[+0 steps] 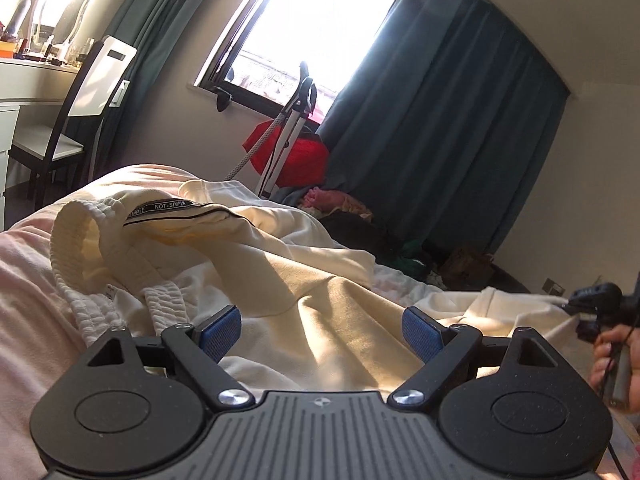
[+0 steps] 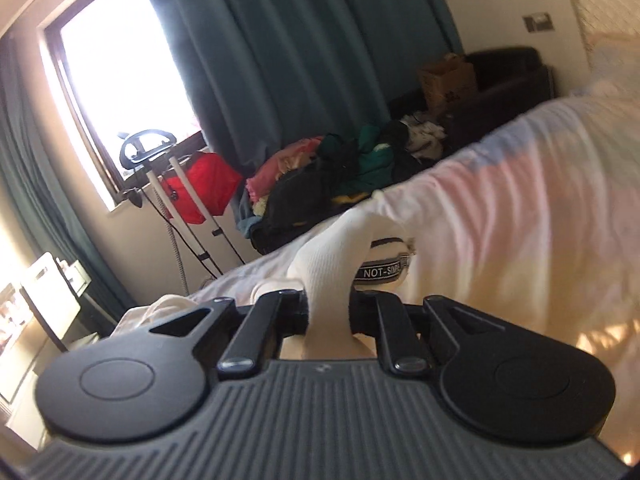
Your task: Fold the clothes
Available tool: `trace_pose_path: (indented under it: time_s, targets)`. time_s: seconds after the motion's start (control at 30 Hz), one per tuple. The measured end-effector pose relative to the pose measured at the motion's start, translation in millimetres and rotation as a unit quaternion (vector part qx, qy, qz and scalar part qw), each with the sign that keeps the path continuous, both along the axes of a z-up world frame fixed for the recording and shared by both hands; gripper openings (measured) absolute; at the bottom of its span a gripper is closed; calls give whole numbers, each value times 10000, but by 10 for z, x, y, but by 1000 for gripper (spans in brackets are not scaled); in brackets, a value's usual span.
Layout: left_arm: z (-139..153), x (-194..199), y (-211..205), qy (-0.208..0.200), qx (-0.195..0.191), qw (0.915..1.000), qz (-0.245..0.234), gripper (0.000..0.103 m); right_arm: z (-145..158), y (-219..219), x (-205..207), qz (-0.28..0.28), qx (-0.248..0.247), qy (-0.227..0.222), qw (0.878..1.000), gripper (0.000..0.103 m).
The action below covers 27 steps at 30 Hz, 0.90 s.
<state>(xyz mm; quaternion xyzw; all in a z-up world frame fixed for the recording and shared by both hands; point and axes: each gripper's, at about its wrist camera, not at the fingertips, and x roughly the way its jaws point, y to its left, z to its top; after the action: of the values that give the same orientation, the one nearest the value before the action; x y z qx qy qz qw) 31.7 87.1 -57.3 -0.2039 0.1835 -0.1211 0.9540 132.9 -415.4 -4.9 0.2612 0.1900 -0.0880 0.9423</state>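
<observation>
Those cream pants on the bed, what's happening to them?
Someone is folding clothes with a gripper tool in each hand. The right gripper is pinched shut on a ribbed cuff of the cream pants, lifting it off the bed. The left gripper is wide open just above the crumpled pants, holding nothing. They aren't folded yet.

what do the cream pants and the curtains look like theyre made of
Cream pants: apparently a soft, matte cotton-type knit; ribbed elastic waistband and cuff, thick soft folds, woven "NOT-SIMPLE" tape. Teal curtains: seemingly a heavy, matte woven fabric hanging in deep vertical pleats, opaque against the bright window; exact fibre unclear.
</observation>
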Motion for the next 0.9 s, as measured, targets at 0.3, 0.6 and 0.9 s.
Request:
trace_pose_path:
  time_s: [0.3, 0.6, 0.9]
  targets:
    - [-3, -298, 59, 853, -333, 9958, 19, 89, -775, -192, -675, 356, 2262, 1269, 9651, 15]
    - [-188, -217, 132, 1467, -1003, 9839, 210, 90, -1037, -393, -873, 180, 3394, 1140, 9335, 83]
    - [-408, -8, 148, 1876, -1436, 9708, 404, 90, -1357, -1007, -567, -1059, 3328, 672, 9346, 81]
